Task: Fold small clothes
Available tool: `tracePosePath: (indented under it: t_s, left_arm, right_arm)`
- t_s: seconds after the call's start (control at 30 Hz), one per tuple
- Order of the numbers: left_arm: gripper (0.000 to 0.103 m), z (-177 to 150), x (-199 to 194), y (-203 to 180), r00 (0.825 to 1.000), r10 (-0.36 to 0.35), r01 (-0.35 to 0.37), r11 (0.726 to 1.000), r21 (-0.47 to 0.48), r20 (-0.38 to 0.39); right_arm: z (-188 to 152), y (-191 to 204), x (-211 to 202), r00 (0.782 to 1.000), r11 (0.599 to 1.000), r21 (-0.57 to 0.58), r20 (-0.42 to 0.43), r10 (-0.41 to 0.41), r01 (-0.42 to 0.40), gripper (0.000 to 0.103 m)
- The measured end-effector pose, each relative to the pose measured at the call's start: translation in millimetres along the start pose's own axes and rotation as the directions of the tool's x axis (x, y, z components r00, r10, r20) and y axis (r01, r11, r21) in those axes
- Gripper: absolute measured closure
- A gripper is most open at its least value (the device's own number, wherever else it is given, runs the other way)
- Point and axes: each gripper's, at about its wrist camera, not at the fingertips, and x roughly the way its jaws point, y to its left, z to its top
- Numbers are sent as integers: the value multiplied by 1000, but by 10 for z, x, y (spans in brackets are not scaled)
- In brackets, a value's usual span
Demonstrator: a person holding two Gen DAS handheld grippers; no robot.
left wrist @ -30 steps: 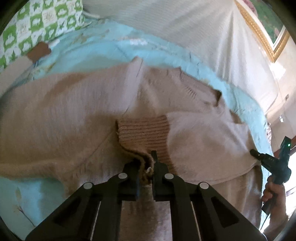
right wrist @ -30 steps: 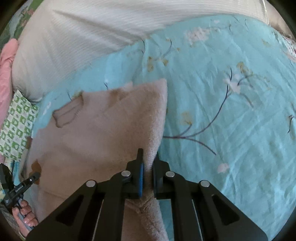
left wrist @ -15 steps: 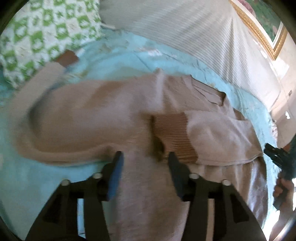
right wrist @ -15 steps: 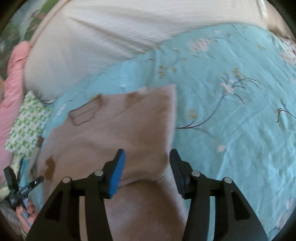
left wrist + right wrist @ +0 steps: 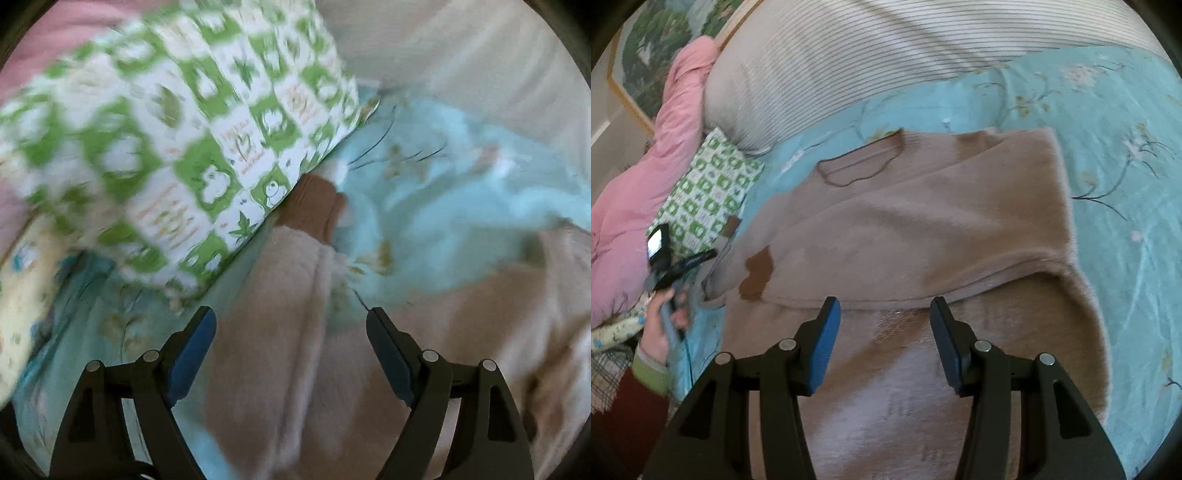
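Both cuffs are being let go: the left tool [image 5: 291, 326] has just been opening wide, the right tool [image 5: 884, 314] stands half-open, both empty above the sweater [image 5: 923, 221]. No writing can be read.

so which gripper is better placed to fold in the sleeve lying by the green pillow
Left. The left gripper is open right over that sleeve, whose brown cuff lies against the green pillow. The right gripper is over the sweater's already folded side.
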Motion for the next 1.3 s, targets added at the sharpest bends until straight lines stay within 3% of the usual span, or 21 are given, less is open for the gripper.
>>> tracePosePath:
  t_s: [0.13, 0.2, 0.23, 0.27, 0.37, 0.47, 0.53, 0.6, 0.67, 0.7, 0.77, 0.93, 1.3]
  left_arm:
    - [20, 133, 444, 8, 995, 38, -36, 999, 18, -92]
    - [43, 145, 477, 34, 996, -11, 12, 1000, 3, -88]
    - [75, 154, 452, 73, 995, -59, 57, 998, -24, -85]
    - [91, 160, 400, 111, 992, -95, 91, 994, -56, -78]
    - [93, 147, 77, 160, 984, -177, 178, 977, -118, 16]
    - [93, 106, -384, 25, 952, -282, 295, 949, -112, 119]
    - [93, 46, -752, -162, 917, -355, 374, 924, -79, 183]
    - [93, 2, -1082, -392, 870, -432, 452, 892, -32, 237]
    - [93, -45, -1339, -669, 828, -496, 508, 861, 22, 261]
    - [93, -107, -1476, -844, 799, -538, 547, 836, 47, 269]
    - [93, -199, -1594, -1179, 765, -587, 586, 805, 92, 265]
    - [93, -469, -1697, -1873, 740, -643, 622, 766, 166, 197]
    - [93, -787, -1623, -2608, 736, -665, 611, 732, 300, 125]
  right_arm:
    - [-53, 64, 65, 999, 1000, 3, -20, 31, -31, 51]
    - [-75, 74, 88, 999, 1000, 5, -28, 29, -29, 51]
    - [-82, 70, 89, 999, 1000, 7, -29, 30, -30, 51]
    - [-89, 63, 87, 999, 999, 9, -29, 31, -31, 51]
    - [-105, 36, 60, 999, 999, 18, -18, 43, -43, 51]
    - [-121, 28, 26, 999, 998, 27, -2, 49, -49, 51]
    - [-135, 9, -10, 999, 998, 34, 7, 52, -52, 51]
    - [-154, -3, -59, 998, 998, 41, 20, 52, -53, 51]
    - [-172, -33, -108, 998, 998, 48, 31, 49, -50, 51]
    - [-186, -49, -135, 998, 998, 50, 35, 45, -47, 51]
    - [-208, -94, -186, 998, 997, 59, 44, 44, -47, 51]
    - [-255, -239, -339, 997, 995, 88, 69, 30, -36, 51]
    - [-321, -648, -425, 994, 981, 191, 106, 4, -24, 51]
